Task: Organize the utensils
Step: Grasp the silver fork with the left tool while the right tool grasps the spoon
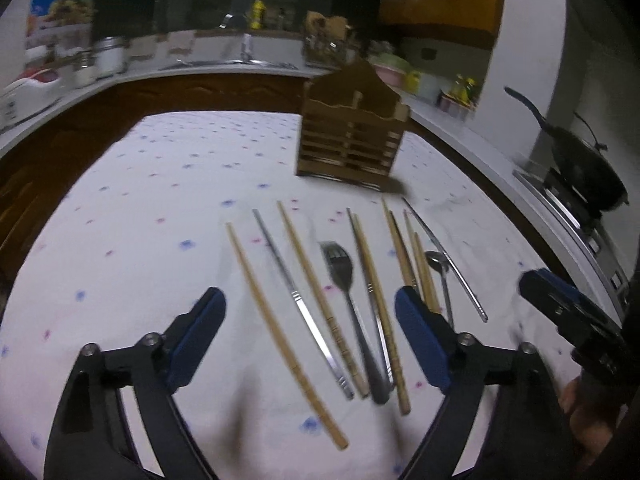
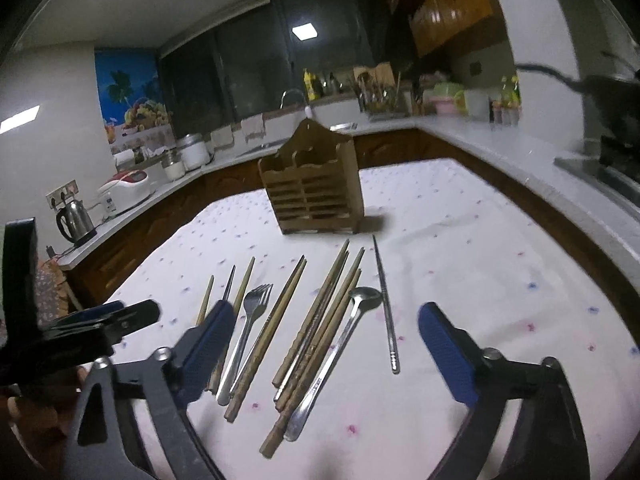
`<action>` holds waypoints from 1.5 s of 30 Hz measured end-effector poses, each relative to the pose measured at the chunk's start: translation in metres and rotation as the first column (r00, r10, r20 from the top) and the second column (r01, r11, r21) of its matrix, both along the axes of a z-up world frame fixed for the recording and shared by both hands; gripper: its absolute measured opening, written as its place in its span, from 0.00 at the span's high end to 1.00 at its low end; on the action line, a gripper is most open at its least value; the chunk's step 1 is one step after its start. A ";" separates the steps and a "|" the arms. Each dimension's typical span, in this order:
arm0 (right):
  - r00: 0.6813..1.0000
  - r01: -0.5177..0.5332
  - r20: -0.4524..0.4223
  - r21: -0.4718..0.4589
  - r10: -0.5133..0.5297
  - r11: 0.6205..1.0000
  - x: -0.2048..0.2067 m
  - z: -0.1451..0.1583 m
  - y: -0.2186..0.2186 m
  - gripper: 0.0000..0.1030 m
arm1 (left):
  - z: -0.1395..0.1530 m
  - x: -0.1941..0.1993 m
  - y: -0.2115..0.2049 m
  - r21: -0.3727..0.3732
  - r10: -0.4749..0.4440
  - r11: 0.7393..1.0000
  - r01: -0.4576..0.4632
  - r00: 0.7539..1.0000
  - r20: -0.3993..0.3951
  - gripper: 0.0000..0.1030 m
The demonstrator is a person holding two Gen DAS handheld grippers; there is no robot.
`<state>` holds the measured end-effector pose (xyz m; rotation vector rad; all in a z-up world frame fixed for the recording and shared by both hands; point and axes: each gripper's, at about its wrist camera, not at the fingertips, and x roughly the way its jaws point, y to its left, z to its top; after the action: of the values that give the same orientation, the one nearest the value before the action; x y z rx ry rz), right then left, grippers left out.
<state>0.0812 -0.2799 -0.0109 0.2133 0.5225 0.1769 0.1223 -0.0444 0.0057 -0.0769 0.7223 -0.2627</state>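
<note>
Nothing has been sorted yet, to judge by how things lie: every utensil rests loose on the cloth-covered bench (image 1: 160, 184), in front of the wooden holder (image 1: 352, 136), which stands upright at the far side. Nearest the holder's front are the tips of the wooden chopsticks (image 1: 320, 300) and metal chopsticks (image 1: 302, 308), fanned out side by side; the fork (image 1: 340, 268) lies among them and the spoon (image 2: 360, 300) toward the holder's right-hand side, beside a lone metal chopstick (image 2: 386, 308). The left claw (image 1: 310, 340) hangs wide open over the chopsticks and fork, gripping nothing; the right claw (image 2: 326, 344) is likewise spread wide and empty above the spoon and the wooden bundle. The step in hand looks like choosing a first pick. That calls for dropping onto one thin piece, closing across its shaft, then carrying it to a holder compartment. The compartments appear empty, though their depths are not visible.
</note>
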 end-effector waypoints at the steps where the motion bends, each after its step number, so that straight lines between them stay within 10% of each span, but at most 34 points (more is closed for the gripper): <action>1: 1.000 -0.003 -0.024 0.012 0.003 1.000 0.007 -0.001 -0.002 0.22 | -0.001 0.005 -0.003 0.004 -0.008 1.000 0.008 1.000 -0.008 0.24; 10: 0.976 -0.025 -0.213 0.121 0.051 0.992 0.060 -0.023 -0.013 0.58 | -0.017 0.064 -0.020 -0.048 -0.119 0.992 0.113 0.979 -0.164 0.48; 26: 0.926 -0.026 -0.366 0.193 0.096 0.981 0.100 -0.054 -0.027 0.72 | -0.054 0.111 -0.039 -0.062 -0.189 0.982 0.179 0.918 -0.350 0.76; 35: 0.911 -0.015 -0.393 0.266 0.122 0.964 0.118 -0.064 -0.035 0.96 | -0.054 0.117 -0.032 -0.109 -0.199 0.979 0.171 0.916 -0.347 0.79; 45: 0.943 -0.044 -0.307 0.267 0.129 0.963 0.096 -0.031 -0.032 0.98 | -0.016 0.092 -0.016 -0.181 -0.209 0.969 0.166 0.946 -0.247 0.80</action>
<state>0.1776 -0.3116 -0.0424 0.4785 0.8369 0.2999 0.2140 -0.0603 -0.0101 -0.1977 0.9764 -0.5000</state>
